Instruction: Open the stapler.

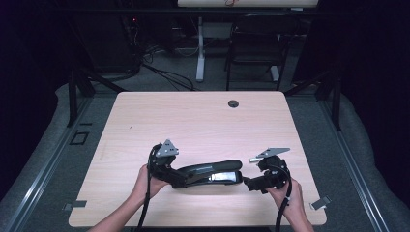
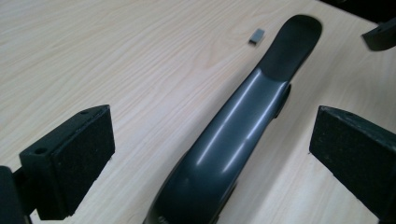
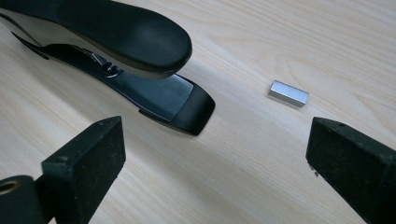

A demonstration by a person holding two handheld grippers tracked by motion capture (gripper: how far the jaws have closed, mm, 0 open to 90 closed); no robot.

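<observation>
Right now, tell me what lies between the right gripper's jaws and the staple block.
Bare tabletop, seen in the right gripper view: the open right gripper faces the staple block.

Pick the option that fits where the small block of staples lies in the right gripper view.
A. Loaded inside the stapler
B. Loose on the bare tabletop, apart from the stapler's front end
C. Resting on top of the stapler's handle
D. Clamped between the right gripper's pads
B: the block of staples lies flat on the wooden table, clear of the stapler, and ahead of the open right gripper, whose pads do not touch it.
</observation>
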